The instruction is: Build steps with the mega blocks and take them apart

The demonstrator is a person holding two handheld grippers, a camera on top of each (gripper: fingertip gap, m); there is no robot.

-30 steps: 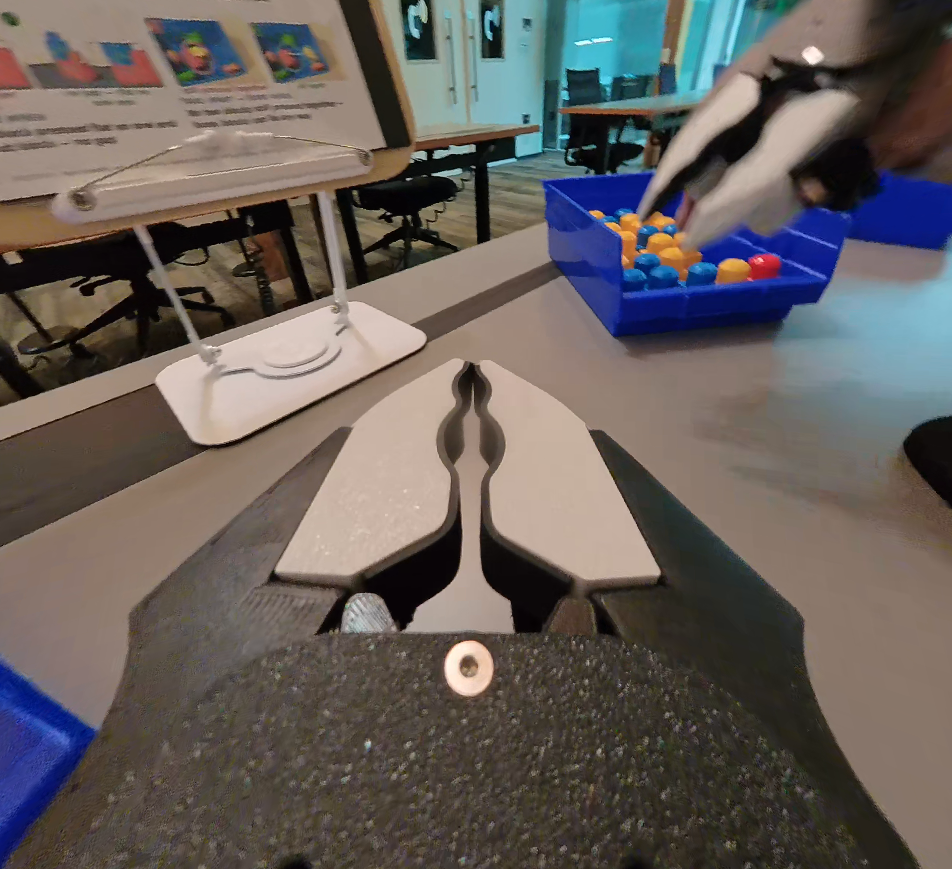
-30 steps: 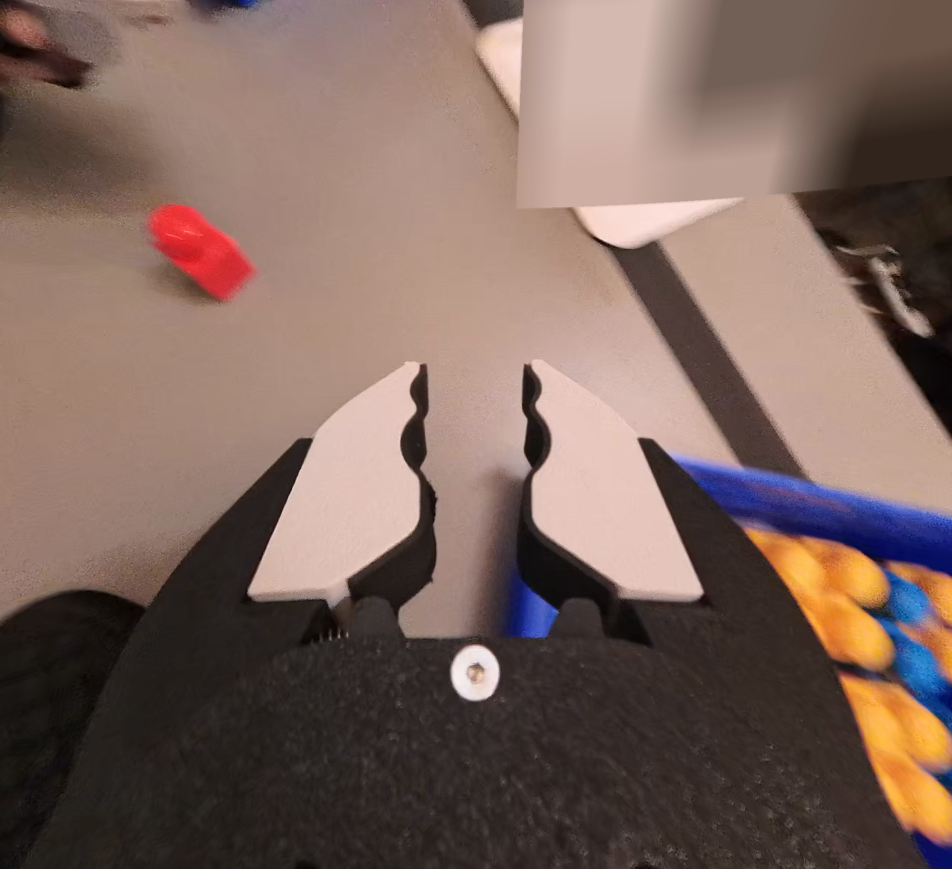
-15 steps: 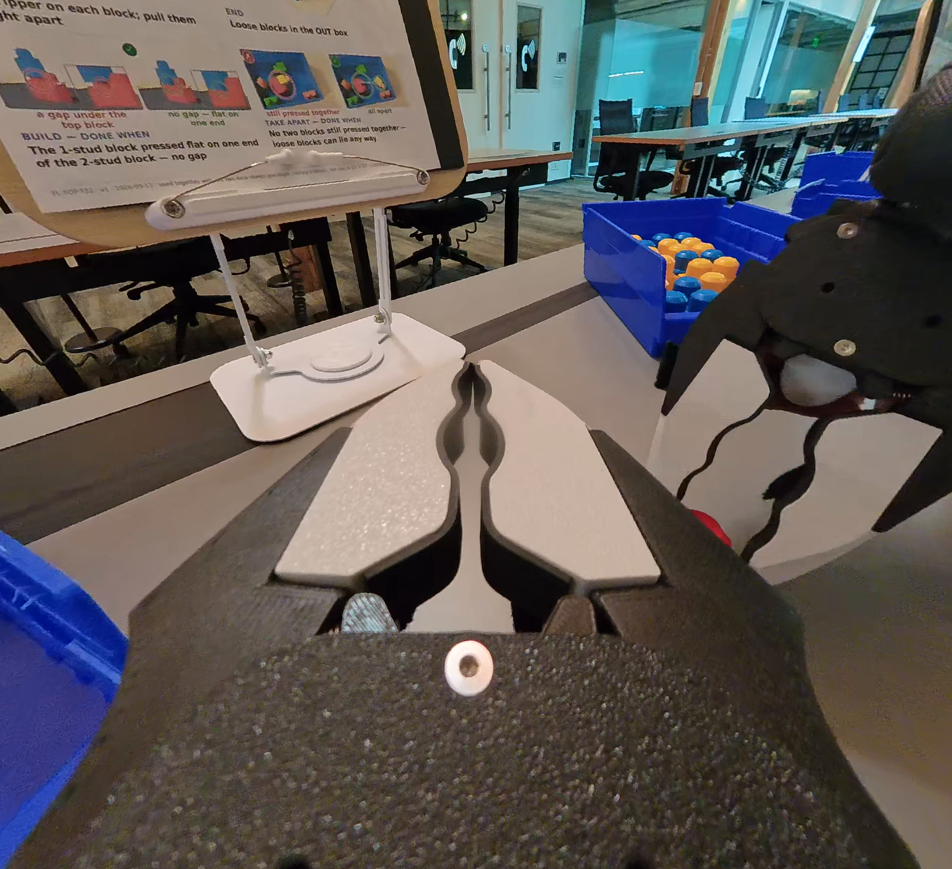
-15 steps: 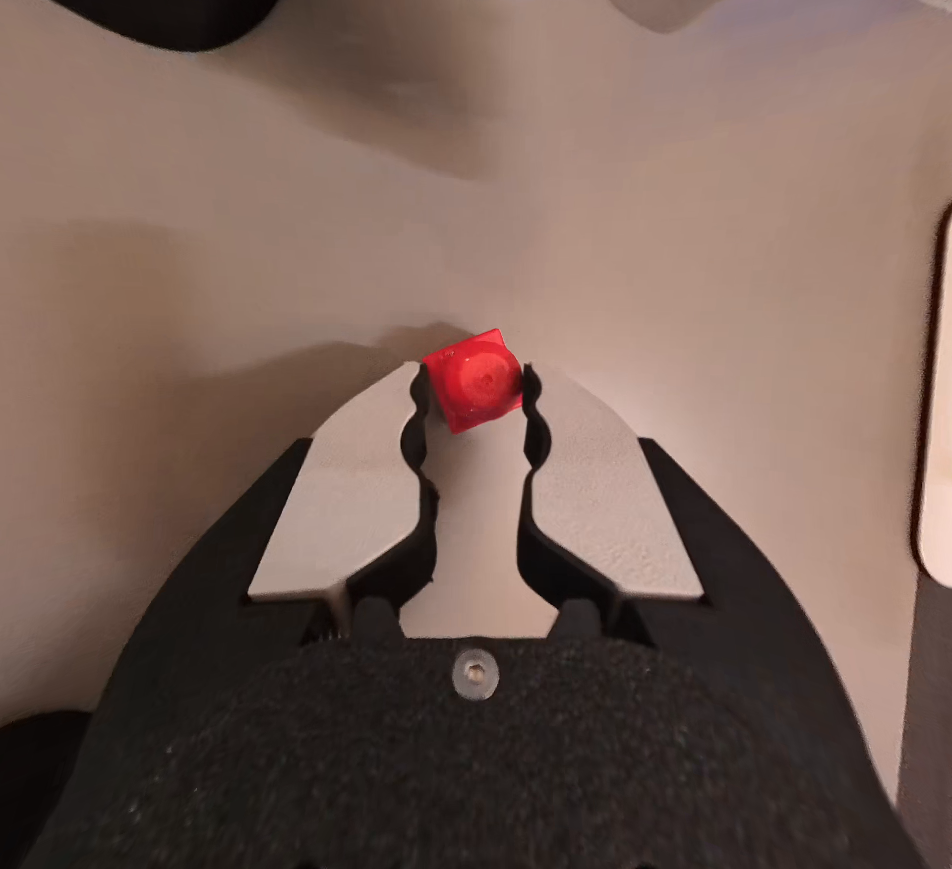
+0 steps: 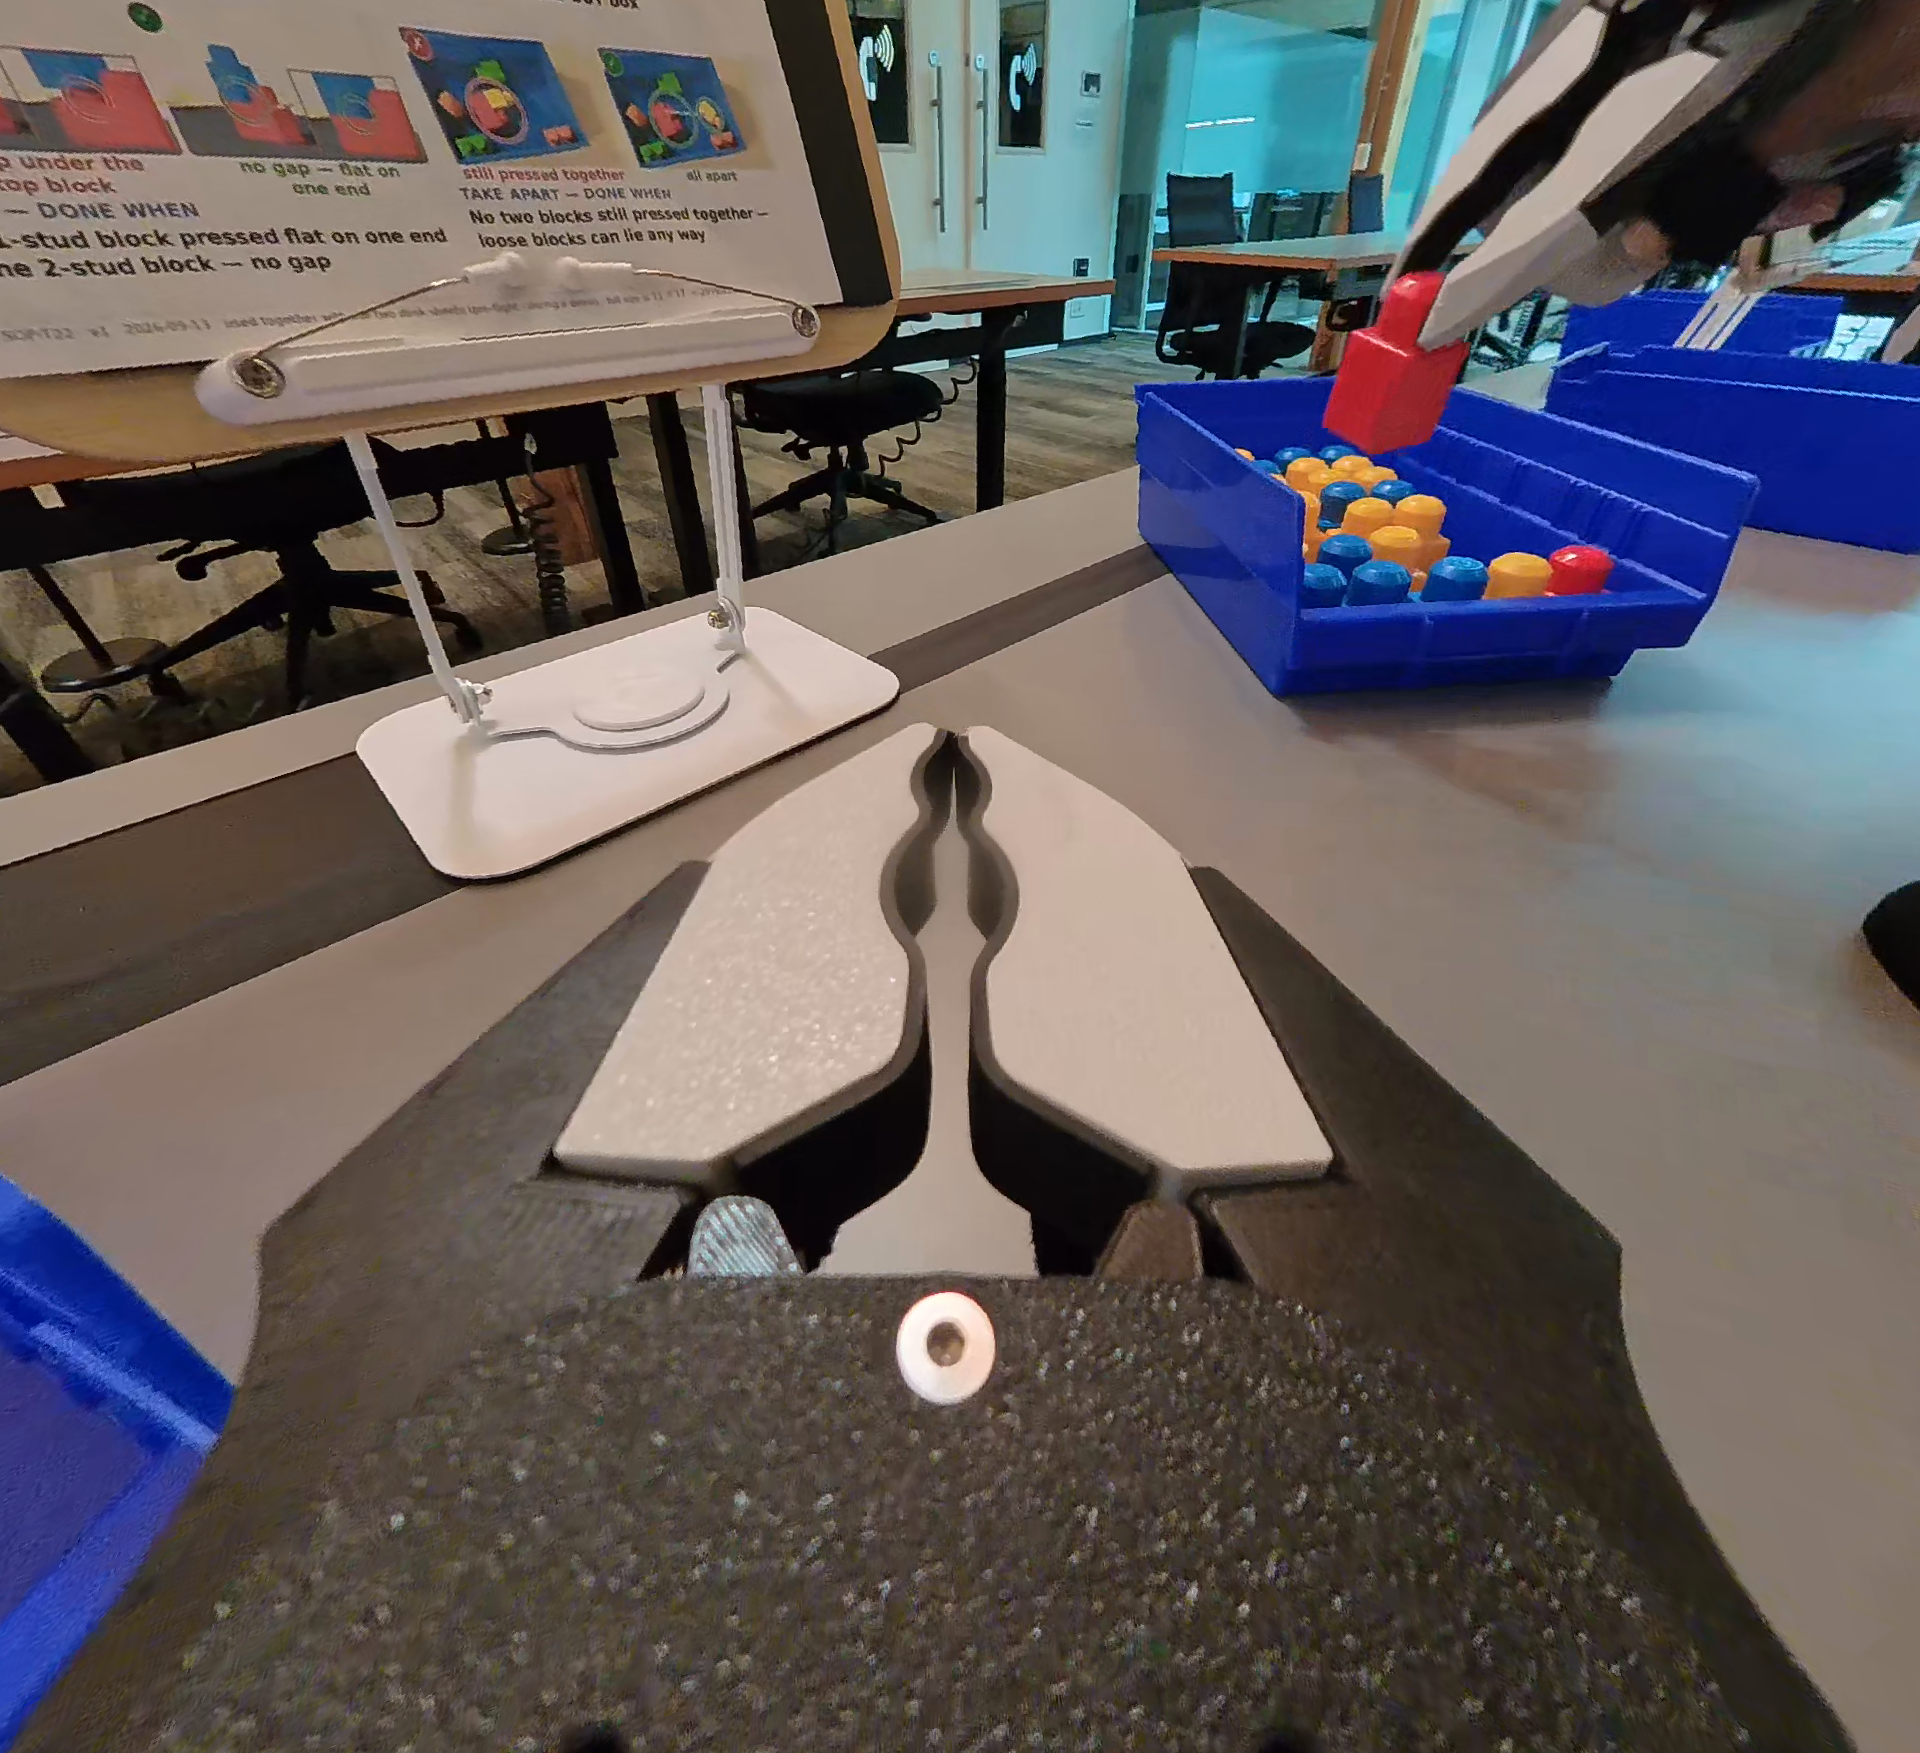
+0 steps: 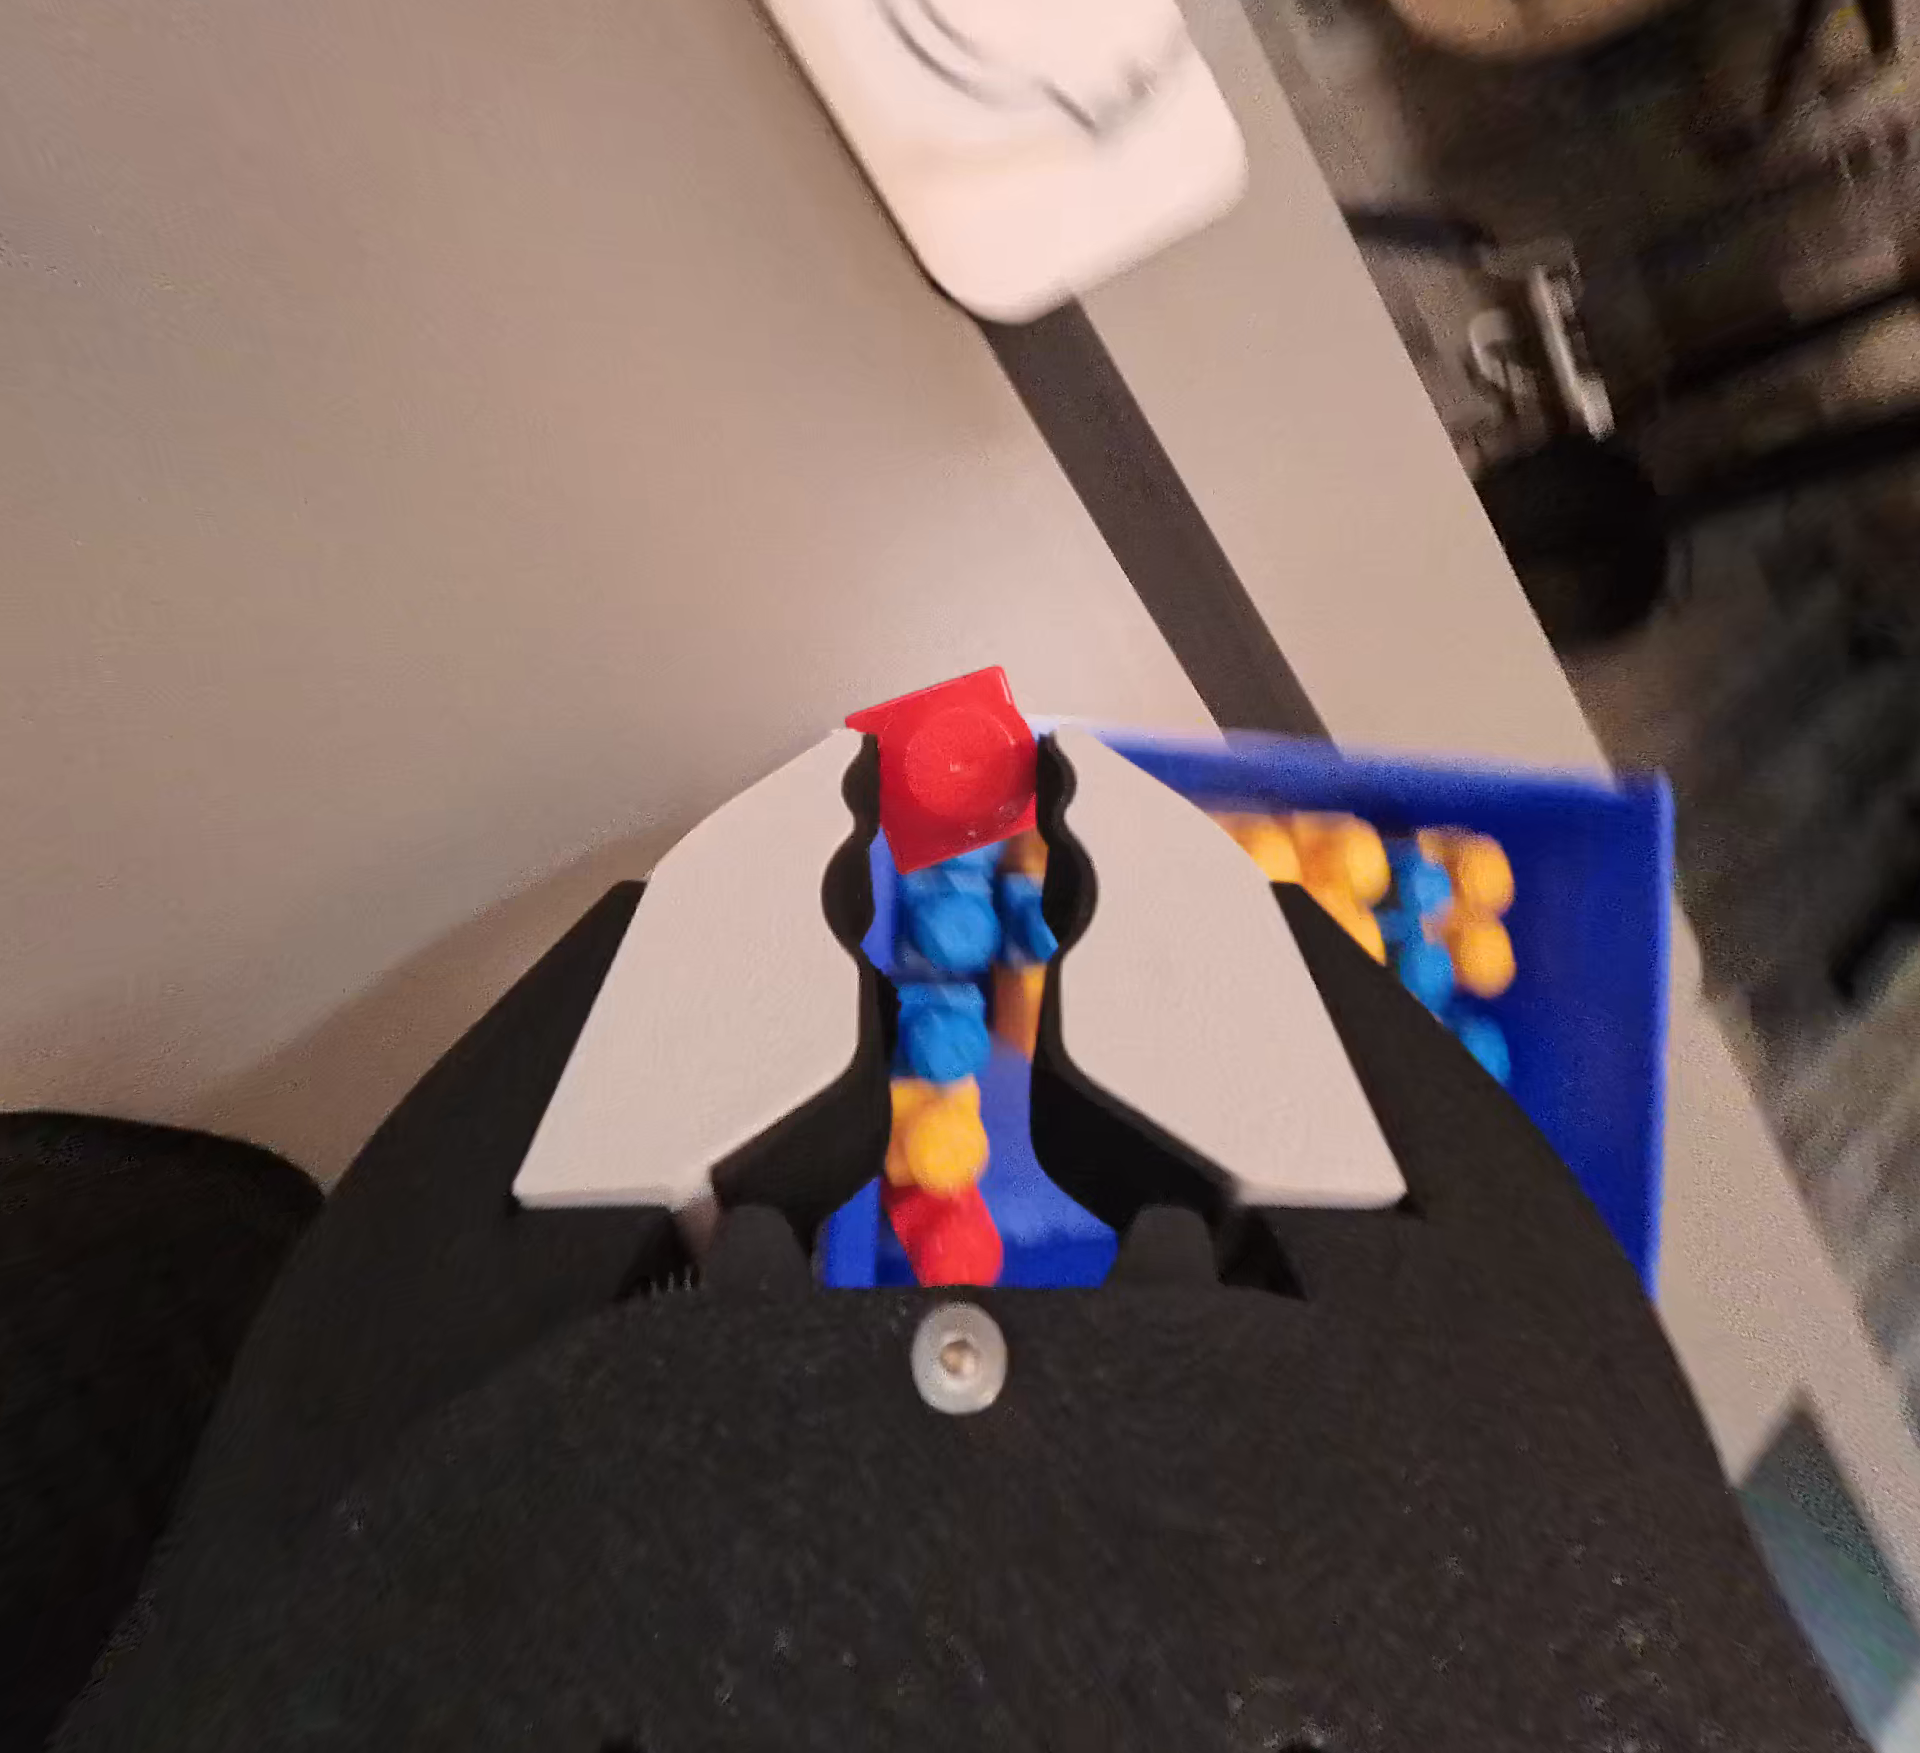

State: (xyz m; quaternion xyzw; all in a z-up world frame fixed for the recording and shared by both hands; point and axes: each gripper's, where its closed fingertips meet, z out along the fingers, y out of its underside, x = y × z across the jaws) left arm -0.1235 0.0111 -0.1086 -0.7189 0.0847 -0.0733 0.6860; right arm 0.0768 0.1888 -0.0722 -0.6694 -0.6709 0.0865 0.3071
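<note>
Above a grey desk (image 5: 1351, 820), the right tongs (image 6: 951, 747) pinch a red block (image 6: 951, 768) over a blue bin (image 5: 1455, 633) of blocks; the left tongs (image 5: 951, 747) rest clenched, empty.

**Your count, kind by kind**

You see two grippers: left gripper (image 5: 953, 753) at 6 o'clock, right gripper (image 5: 1429, 306) at 2. One red block (image 5: 1387, 389) held; one blue bin (image 5: 1455, 638) of blocks; one white stand (image 5: 623, 747) at 10.

A white stand (image 5: 623, 747) holds an instruction board (image 5: 416, 93) on the grey table (image 5: 1558, 924).
</note>
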